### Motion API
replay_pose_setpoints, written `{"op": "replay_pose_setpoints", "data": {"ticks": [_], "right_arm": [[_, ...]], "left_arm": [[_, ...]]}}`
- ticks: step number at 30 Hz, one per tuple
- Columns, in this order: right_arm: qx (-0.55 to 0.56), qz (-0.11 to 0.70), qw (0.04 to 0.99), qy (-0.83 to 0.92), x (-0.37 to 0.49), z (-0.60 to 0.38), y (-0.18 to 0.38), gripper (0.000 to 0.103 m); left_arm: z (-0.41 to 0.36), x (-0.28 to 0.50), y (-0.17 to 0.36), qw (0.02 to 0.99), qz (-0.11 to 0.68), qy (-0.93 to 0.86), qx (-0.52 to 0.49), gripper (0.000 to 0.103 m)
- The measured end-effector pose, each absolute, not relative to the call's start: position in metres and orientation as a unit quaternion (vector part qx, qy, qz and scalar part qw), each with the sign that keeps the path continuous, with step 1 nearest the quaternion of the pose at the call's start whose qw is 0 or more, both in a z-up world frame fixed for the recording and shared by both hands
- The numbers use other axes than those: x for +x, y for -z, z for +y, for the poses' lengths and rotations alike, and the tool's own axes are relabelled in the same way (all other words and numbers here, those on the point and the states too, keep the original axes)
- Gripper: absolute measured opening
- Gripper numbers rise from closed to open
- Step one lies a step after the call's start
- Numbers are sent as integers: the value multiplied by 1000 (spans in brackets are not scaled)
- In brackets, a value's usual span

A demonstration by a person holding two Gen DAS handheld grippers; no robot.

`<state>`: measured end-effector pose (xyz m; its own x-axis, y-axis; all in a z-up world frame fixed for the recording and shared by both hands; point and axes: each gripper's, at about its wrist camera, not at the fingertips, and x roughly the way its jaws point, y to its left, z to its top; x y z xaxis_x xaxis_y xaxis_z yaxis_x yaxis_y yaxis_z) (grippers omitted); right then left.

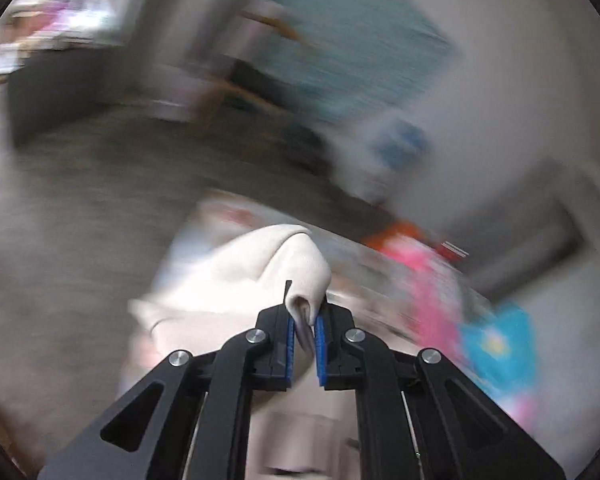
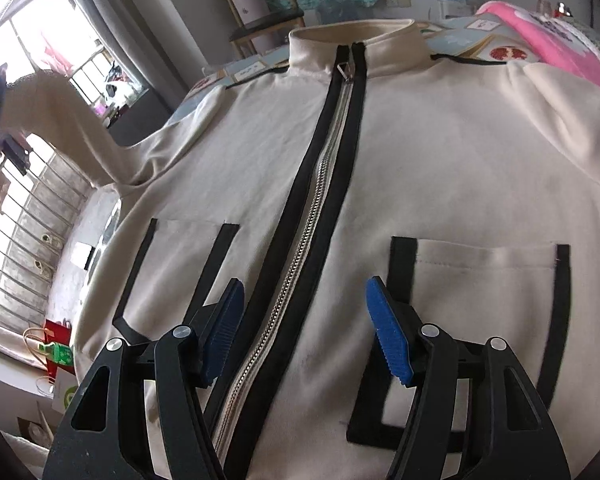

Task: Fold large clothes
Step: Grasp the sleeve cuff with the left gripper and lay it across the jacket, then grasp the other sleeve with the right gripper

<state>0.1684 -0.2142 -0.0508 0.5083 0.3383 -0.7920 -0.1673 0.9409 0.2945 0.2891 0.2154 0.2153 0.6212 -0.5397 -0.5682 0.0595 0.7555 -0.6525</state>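
A cream zip-up jacket with black trim lies spread front-up on the bed, collar at the far end. Its black-edged zipper runs down the middle, with a black-trimmed pocket on each side. My right gripper is open and empty, hovering just above the lower front, astride the zipper. My left gripper is shut on a fold of the jacket's cream sleeve and holds it lifted. The raised sleeve shows at the left of the right wrist view. The left wrist view is blurred.
A pink cloth and a patterned bed cover lie beyond the jacket's right shoulder. A wooden chair stands past the collar. A window with bars and a red bag are at the left.
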Motion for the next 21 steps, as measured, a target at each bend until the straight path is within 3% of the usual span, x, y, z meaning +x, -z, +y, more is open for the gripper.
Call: {"op": "replay_pose_setpoints", "data": {"ticks": [3, 5, 6, 8, 10, 16, 21], "right_arm": [[100, 468, 867, -137, 161, -218, 46, 61], [106, 467, 869, -129, 156, -221, 46, 61], [109, 467, 869, -124, 152, -223, 46, 61], [114, 468, 868, -117, 147, -227, 46, 61], [120, 470, 868, -111, 139, -233, 47, 61], [135, 477, 862, -109, 125, -252, 44, 61], [183, 459, 856, -154, 121, -280, 13, 61]], "left_arm": [[117, 294, -225, 804, 405, 312, -304, 9], [47, 295, -217, 771, 412, 384, -297, 14], [22, 296, -211, 764, 419, 400, -284, 20], [-28, 296, -190, 753, 440, 418, -254, 51], [-48, 293, -170, 753, 457, 410, -238, 55], [1, 266, -117, 804, 459, 325, -191, 60], [58, 239, -75, 883, 444, 139, -65, 60]]}}
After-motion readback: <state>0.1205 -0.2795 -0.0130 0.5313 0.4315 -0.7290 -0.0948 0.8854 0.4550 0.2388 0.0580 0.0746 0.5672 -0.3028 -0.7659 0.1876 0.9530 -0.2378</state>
